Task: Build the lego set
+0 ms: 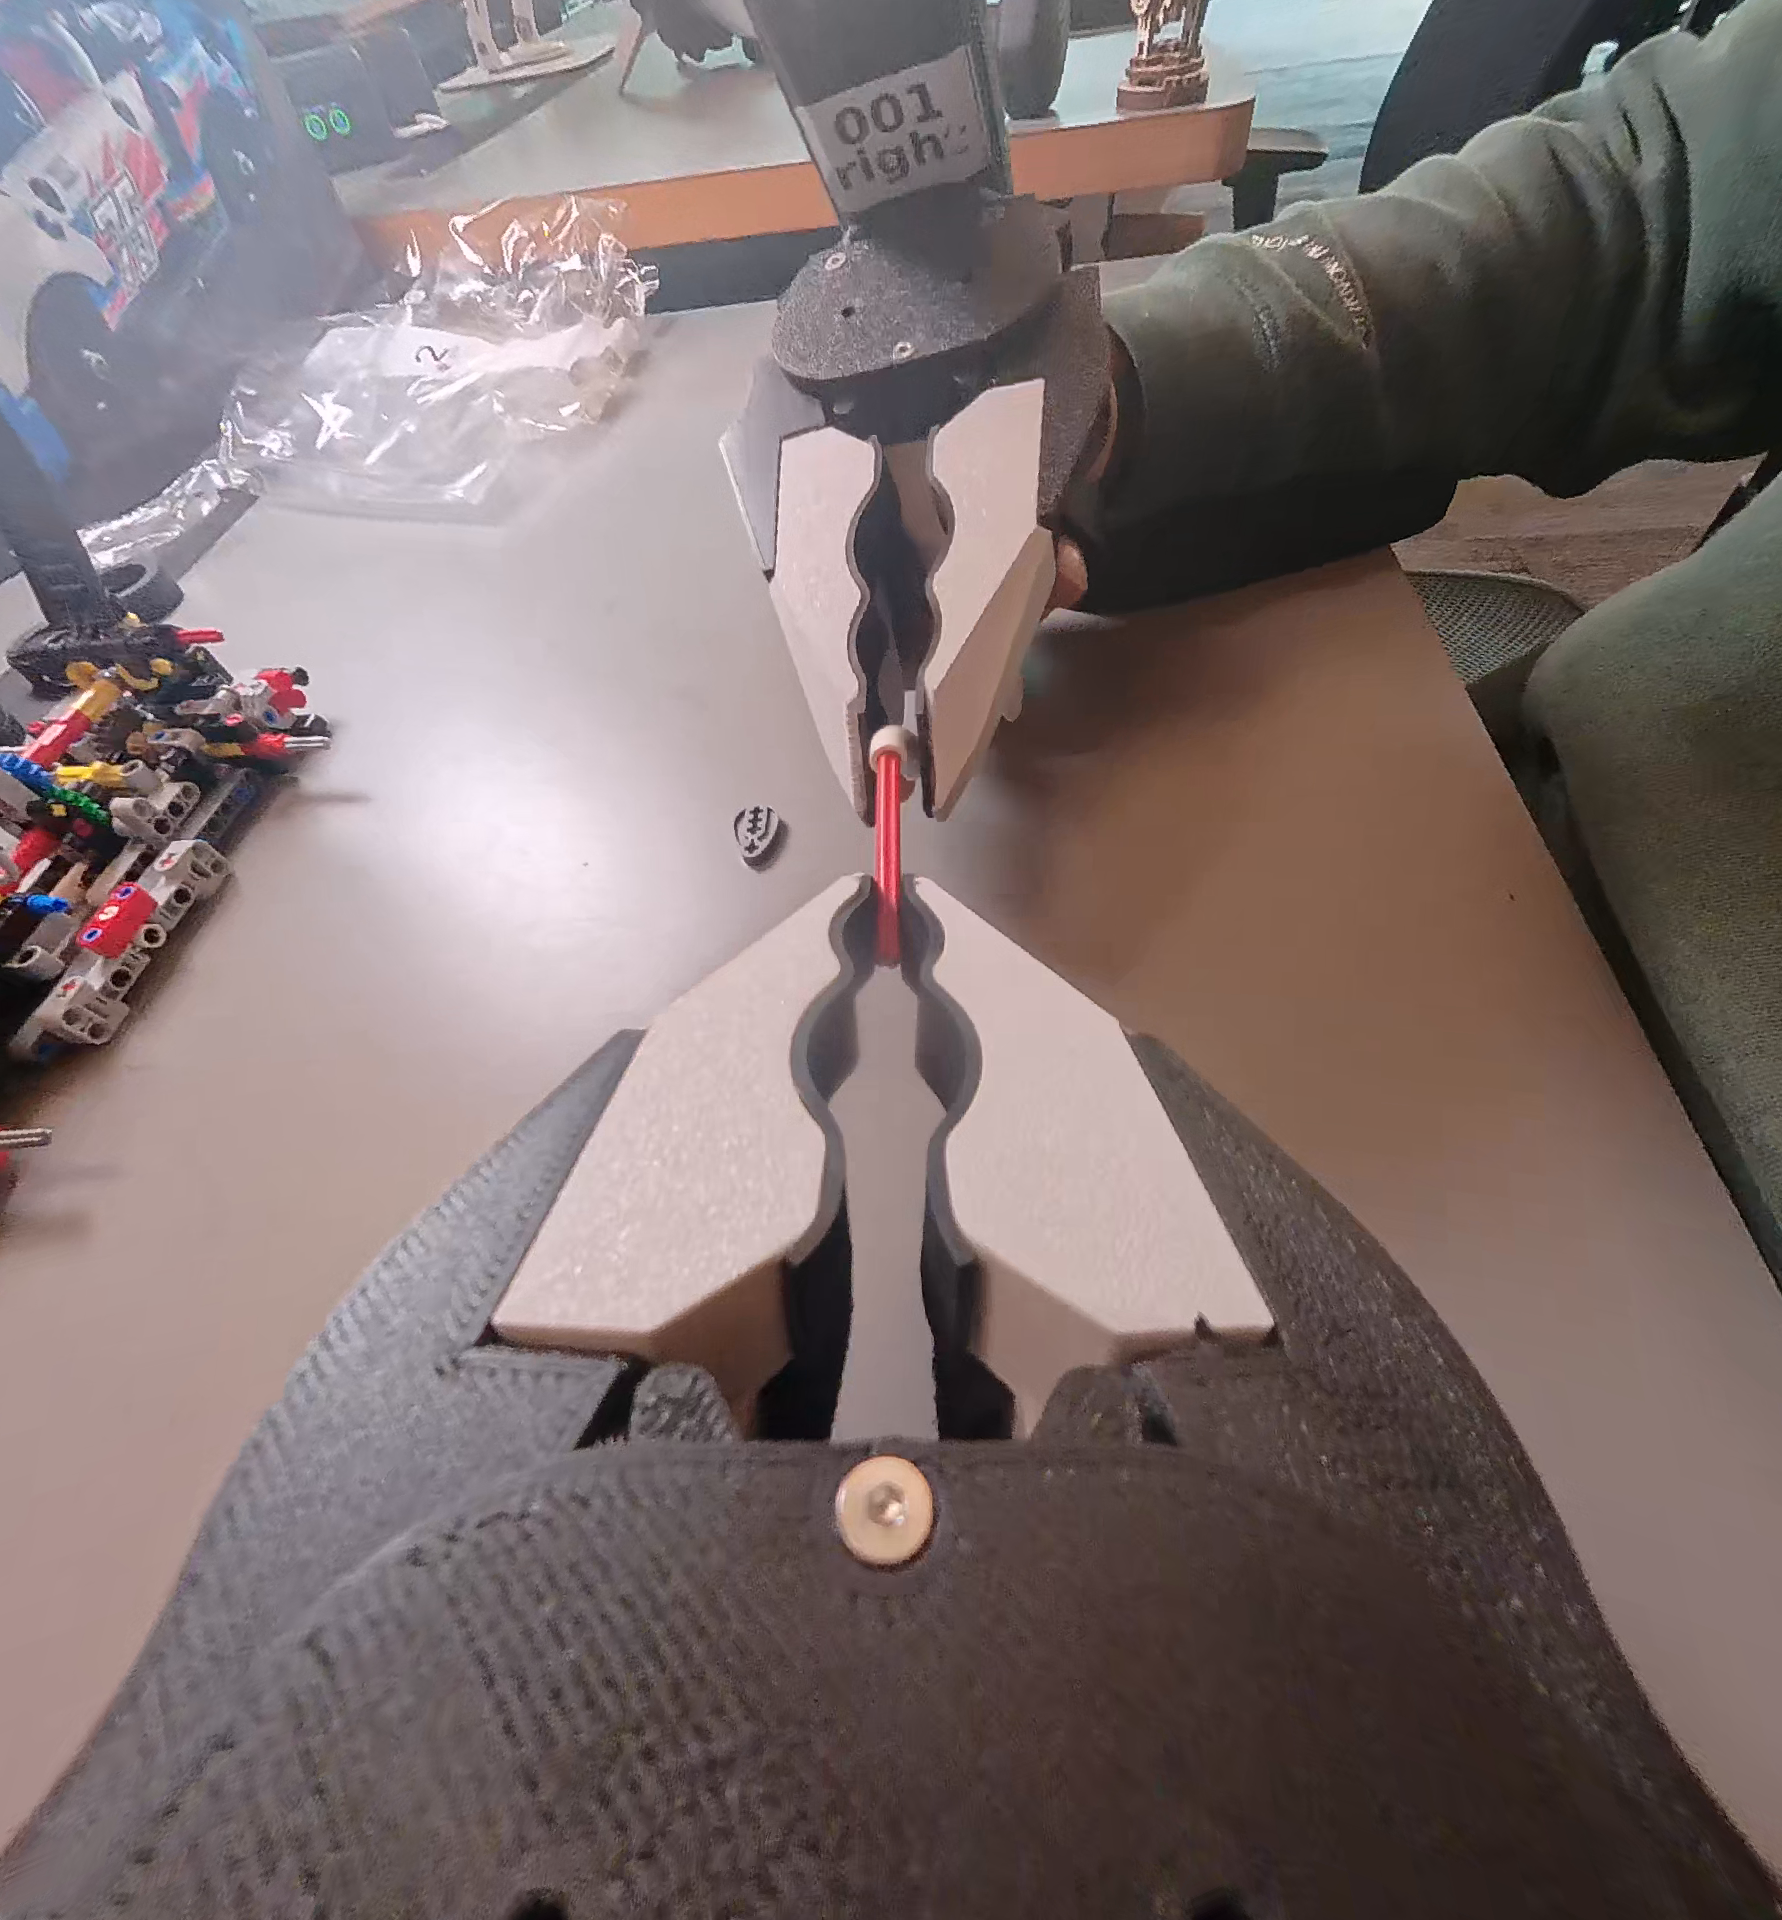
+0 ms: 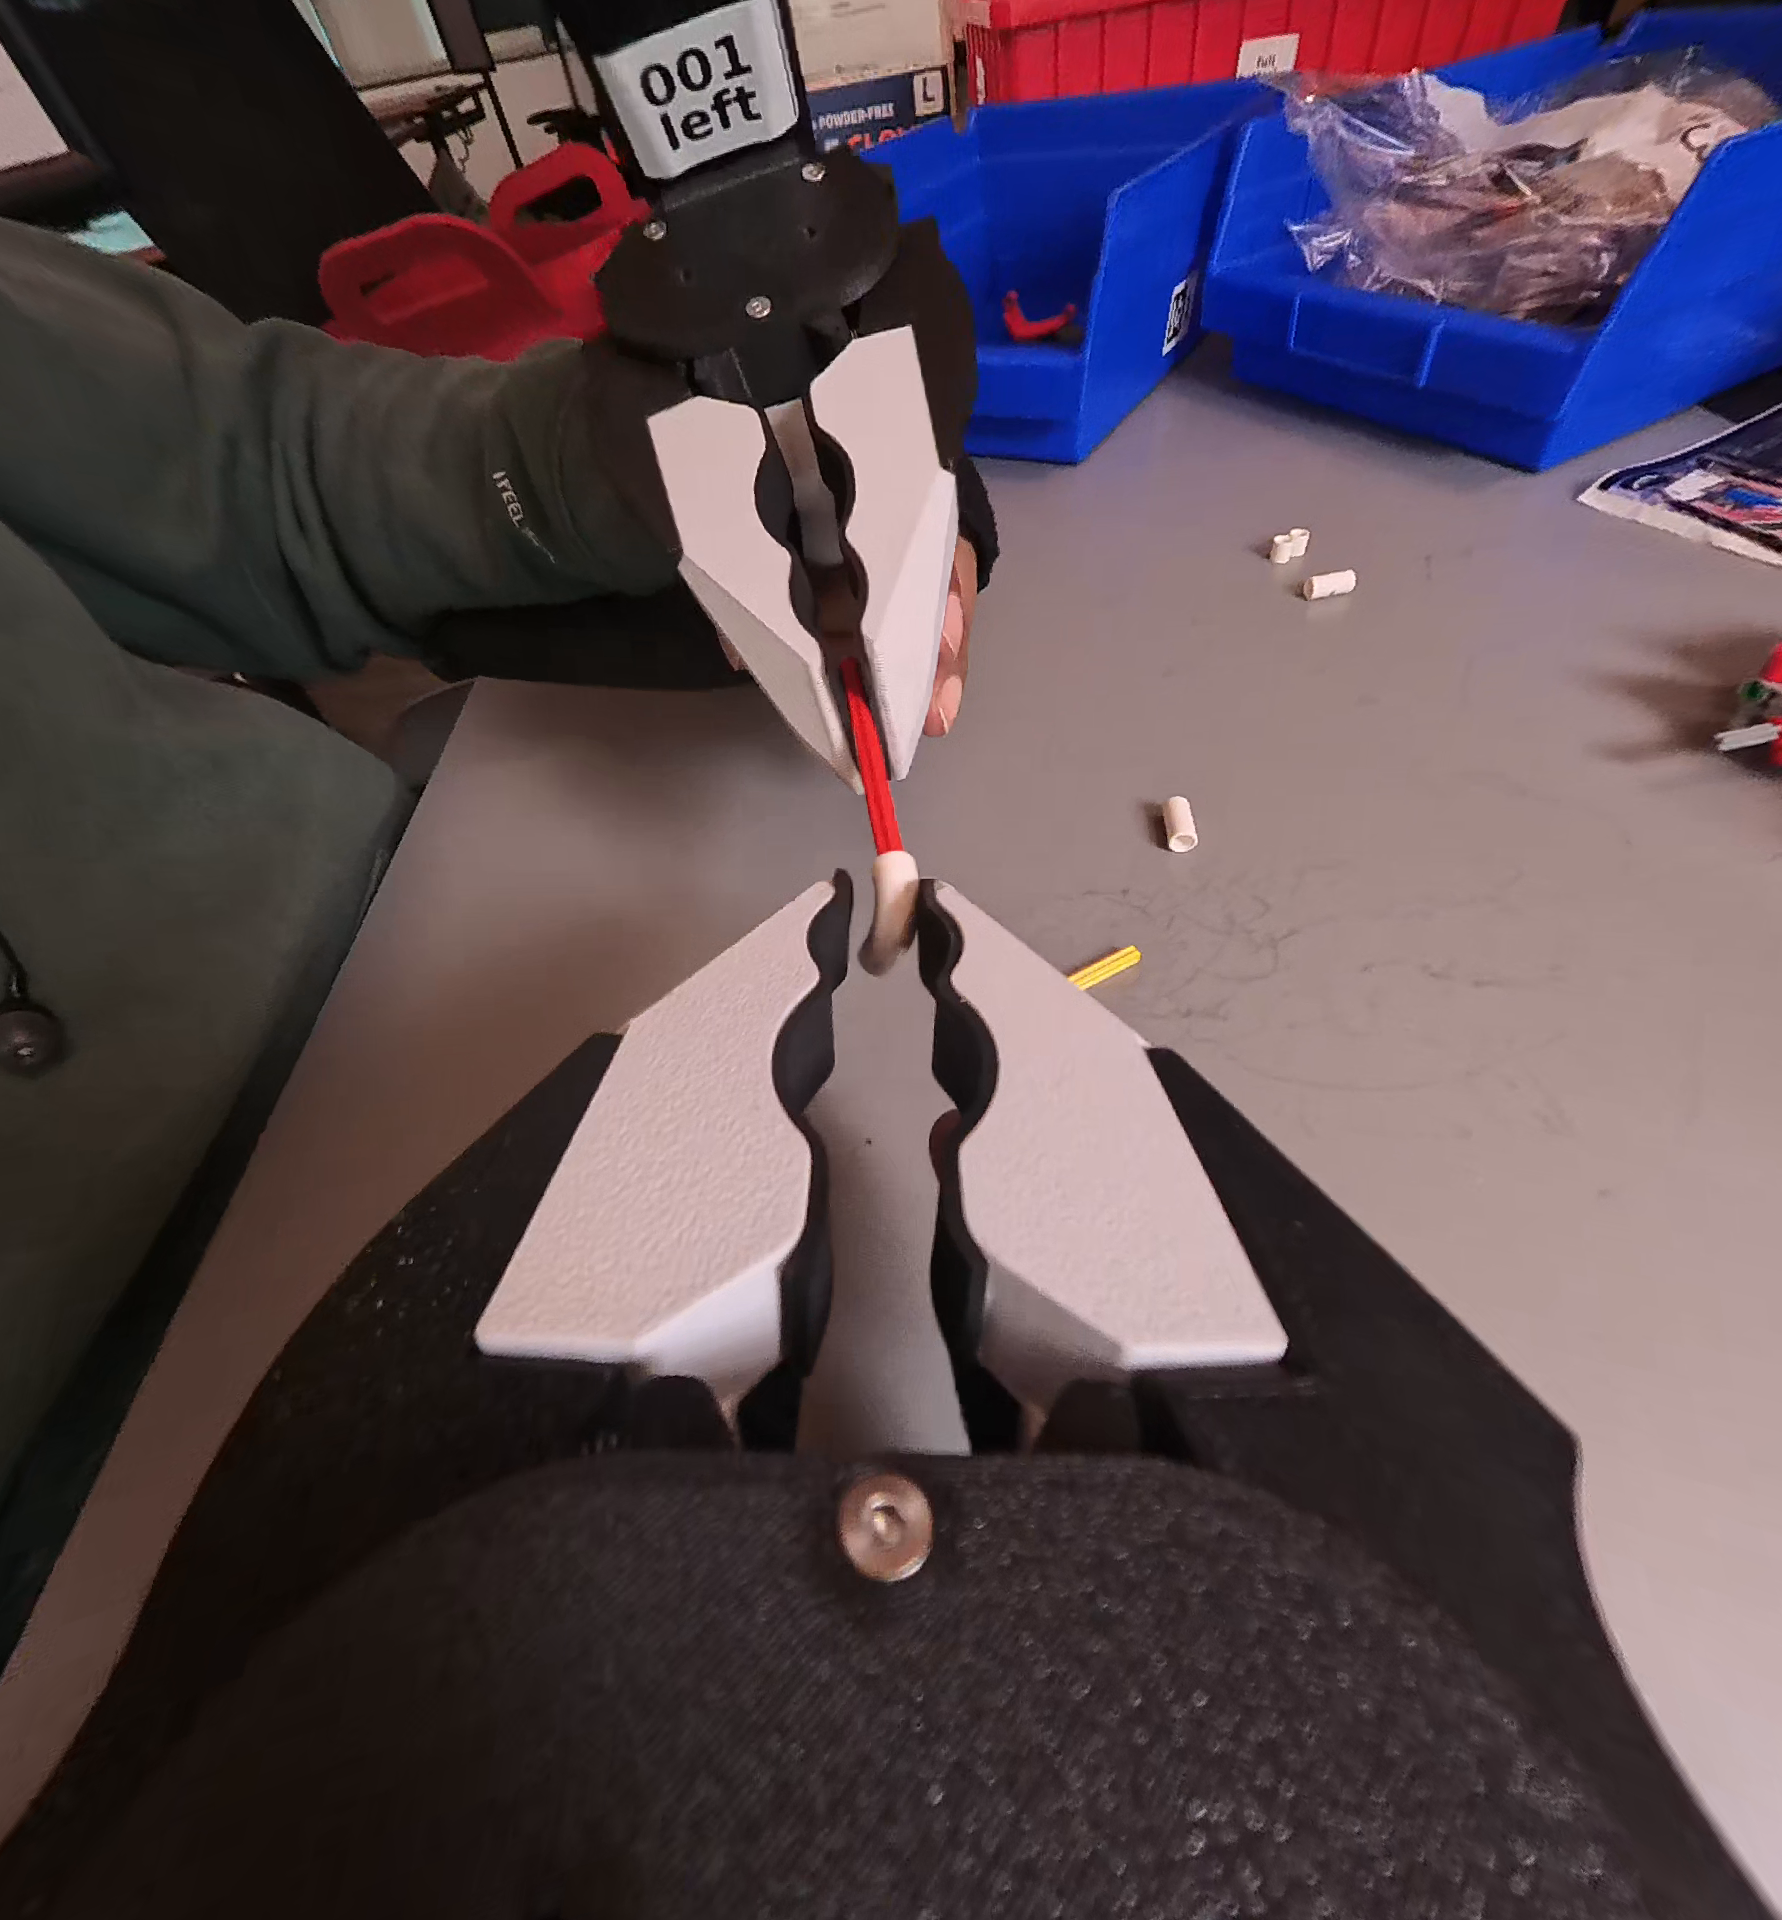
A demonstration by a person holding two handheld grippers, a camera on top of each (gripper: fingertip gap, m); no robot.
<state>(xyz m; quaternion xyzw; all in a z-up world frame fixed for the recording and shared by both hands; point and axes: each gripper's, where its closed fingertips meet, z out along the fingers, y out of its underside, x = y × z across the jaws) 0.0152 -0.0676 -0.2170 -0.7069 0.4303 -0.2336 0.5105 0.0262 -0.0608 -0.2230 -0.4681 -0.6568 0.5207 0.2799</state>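
The left gripper [image 1: 888, 894] pinches one end of a red axle [image 1: 887, 842], which spans to the right gripper [image 2: 885, 899], tip to tip above the table [image 1: 554, 935]. The right gripper's jaws stand slightly apart around a white bush [image 2: 889, 914] on the axle's far end; only one pad seems to touch it. Only the right wrist view shows loose white sleeves [image 2: 1180, 825] and a yellow axle [image 2: 1105, 966] to its right; only the left view shows a brick model [image 1: 87, 831] to its left.

Grey table [image 2: 1386, 1143] — white sleeves [image 2: 1180, 824], yellow rod [image 2: 1107, 968], brick model [image 1: 87, 831], blue bins [image 2: 1489, 343].
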